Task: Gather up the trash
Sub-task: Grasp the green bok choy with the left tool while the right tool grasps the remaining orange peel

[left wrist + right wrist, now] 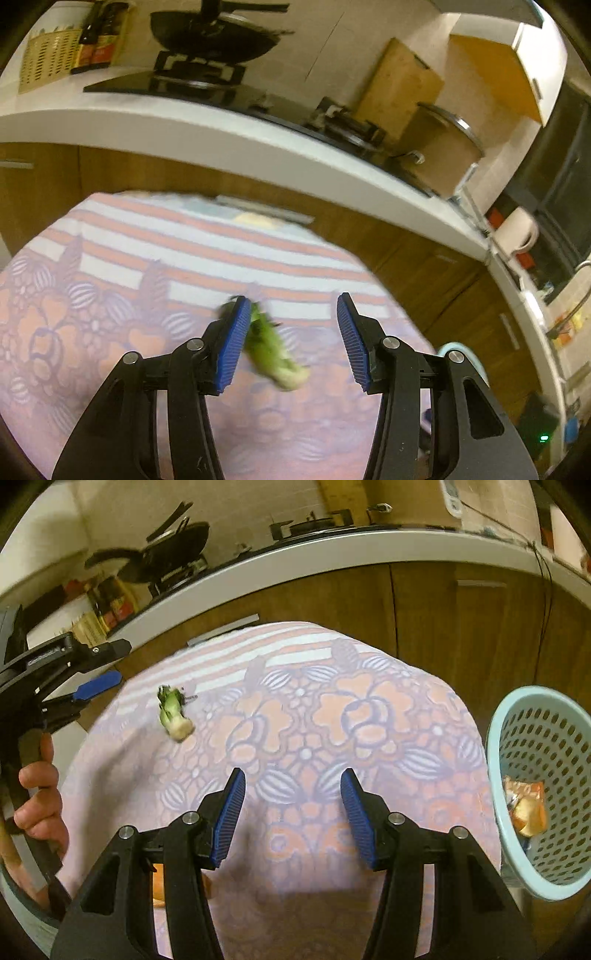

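Left wrist view: open left fingers [291,341] frame the stalk [275,356], centre, ready to grip; right fingers [293,818] open, empty, near basket [496,771].

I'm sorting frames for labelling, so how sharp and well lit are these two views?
Left wrist view: warm, dim light; the vegetable scrap and tablecloth are smeared by motion blur, while the left gripper is crisp. Right wrist view: strong fisheye bending of the counter edge, softer blur, blue basket fairly clear.

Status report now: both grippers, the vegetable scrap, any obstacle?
Left gripper open, empty. Right gripper open, empty. Vegetable scrap on tablecloth, not gripped. Basket at right; nothing blocking.
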Tool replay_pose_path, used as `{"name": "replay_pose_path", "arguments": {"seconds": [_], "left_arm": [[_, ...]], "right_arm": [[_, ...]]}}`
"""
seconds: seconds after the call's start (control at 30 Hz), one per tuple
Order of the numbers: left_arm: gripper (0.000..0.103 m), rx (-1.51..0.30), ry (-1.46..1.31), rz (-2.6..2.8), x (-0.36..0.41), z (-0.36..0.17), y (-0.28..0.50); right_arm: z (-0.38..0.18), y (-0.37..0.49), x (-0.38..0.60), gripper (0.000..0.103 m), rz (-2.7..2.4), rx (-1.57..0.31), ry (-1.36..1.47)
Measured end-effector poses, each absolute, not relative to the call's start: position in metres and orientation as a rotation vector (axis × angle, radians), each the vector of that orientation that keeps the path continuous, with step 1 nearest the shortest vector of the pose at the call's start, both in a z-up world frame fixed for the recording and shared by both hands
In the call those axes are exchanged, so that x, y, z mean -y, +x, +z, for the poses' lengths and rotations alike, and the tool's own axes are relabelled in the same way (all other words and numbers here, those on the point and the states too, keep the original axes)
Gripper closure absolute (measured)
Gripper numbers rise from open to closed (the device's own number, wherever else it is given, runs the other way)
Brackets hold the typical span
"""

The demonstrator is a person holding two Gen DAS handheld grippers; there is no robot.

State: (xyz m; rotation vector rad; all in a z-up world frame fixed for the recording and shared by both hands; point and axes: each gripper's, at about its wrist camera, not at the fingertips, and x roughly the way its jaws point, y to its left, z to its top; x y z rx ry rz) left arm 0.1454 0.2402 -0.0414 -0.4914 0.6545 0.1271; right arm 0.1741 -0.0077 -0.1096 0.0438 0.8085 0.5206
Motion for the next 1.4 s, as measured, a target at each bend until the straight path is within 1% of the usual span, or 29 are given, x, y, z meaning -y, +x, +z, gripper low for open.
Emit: {"name": "replay_pose_path", "arguments": {"seconds": [0.03, 0.27, 0.4, 0.43, 0.47, 0.53, 0.67, 0.73, 0.9, 1.4], "left_arm": [[0.055, -0.671, -0.485, 0.139, -0.241, -0.046, 0.148], [0.054, -0.835, -0.451, 0.146, -0.229, -0.087, 0.179], [0.054, -0.875, -0.359, 0.179, -0.215, -0.093, 0.189], [0.060, -0.880, -0.326, 0.198, -0.212, -0.093, 0.190], [0.068, -0.886, -0.292, 0.229, -0.210, -0.094, 0.191], [0.070, -0.884, -0.273, 0.220, -0.210, -0.094, 0.188], [0.080, -0.856, -0.322, 0.172, -0.219, -0.088, 0.174], [0.082, -0.838, -0.336, 0.150, -0.219, -0.082, 0.165], [0.082, -0.813, -0.304, 0.127, -0.216, -0.070, 0.138], [0.082, -0.751, -0.306, 0.091, -0.227, -0.053, 0.088]], "right_arm": [[-0.109, 0.174, 0.007, 0.053, 0.520, -0.802, 0.040], [-0.107, 0.173, 0.008, 0.053, 0.523, -0.800, 0.040], [-0.100, 0.163, 0.008, 0.053, 0.575, -0.797, 0.037], [-0.098, 0.160, 0.006, 0.053, 0.589, -0.795, 0.034], [-0.096, 0.156, 0.004, 0.053, 0.613, -0.795, 0.029], [-0.093, 0.151, 0.001, 0.053, 0.667, -0.803, 0.031], [-0.097, 0.143, -0.013, 0.053, 0.743, -0.835, -0.003], [-0.102, 0.141, -0.021, 0.053, 0.771, -0.853, -0.016], [-0.117, 0.140, -0.035, 0.053, 0.833, -0.920, -0.027], [-0.116, 0.065, -0.050, 0.052, 1.016, -0.914, -0.136]]}}
